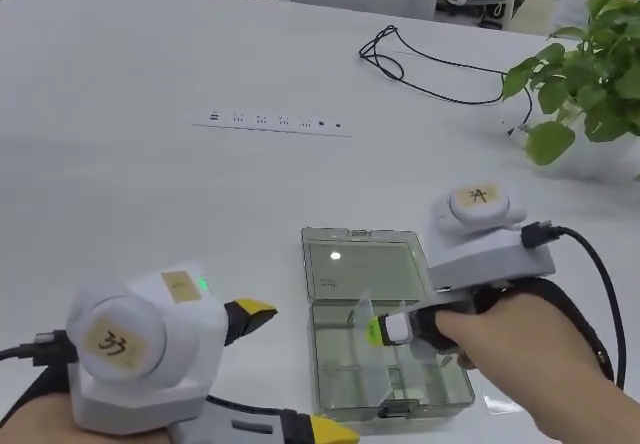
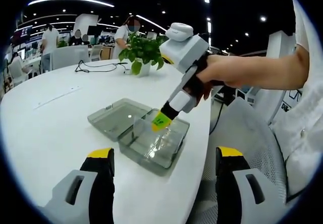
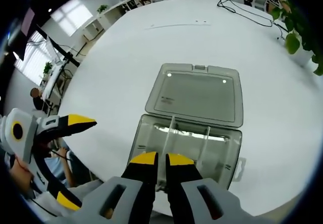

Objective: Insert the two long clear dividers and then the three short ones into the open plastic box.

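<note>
The right gripper [image 3: 162, 159] has its yellow-tipped jaws pressed almost together, pinching a clear divider [image 3: 169, 138] that stands on edge, running lengthwise in the base of the open plastic box [image 3: 139, 143]. A second clear strip [image 3: 204, 142] seems to stand in the base just beside it. The box lid [image 1: 360, 264] lies flat, hinged back on the far side. The left gripper [image 2: 165, 152] hovers near the box's left side with jaws spread wide and nothing between them. The box sits on a white table [image 1: 120, 164]. Well beyond it lie a white power strip [image 1: 270, 122], a black cable [image 1: 420, 59] and a potted plant [image 1: 590, 74].
</note>
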The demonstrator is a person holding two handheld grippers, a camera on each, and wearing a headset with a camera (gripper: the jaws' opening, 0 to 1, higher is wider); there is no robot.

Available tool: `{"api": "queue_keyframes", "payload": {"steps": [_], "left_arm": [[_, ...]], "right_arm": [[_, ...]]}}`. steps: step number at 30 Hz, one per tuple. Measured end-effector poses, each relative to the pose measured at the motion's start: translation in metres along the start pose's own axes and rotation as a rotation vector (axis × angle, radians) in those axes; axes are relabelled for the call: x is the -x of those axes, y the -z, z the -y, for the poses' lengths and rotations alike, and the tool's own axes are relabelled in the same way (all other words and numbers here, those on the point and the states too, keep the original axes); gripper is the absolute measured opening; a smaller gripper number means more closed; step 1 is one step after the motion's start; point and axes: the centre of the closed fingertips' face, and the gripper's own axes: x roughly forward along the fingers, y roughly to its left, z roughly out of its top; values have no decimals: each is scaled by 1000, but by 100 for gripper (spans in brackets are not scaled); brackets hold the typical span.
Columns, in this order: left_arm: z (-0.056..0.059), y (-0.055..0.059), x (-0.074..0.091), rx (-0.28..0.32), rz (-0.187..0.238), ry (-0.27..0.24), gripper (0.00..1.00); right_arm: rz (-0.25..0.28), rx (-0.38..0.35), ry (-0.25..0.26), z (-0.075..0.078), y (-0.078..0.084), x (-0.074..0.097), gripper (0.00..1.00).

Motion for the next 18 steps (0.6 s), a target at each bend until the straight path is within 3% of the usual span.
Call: {"api": "queue_keyframes", "payload": {"steps": [8, 18], "left_arm": [[-1, 0, -1, 2, -2, 0, 84], [-1, -1, -2, 4, 2, 2, 83]], "right_arm": [[45, -215, -95, 4, 2, 2, 7], [58, -276, -126, 8, 5, 1, 6]]}}
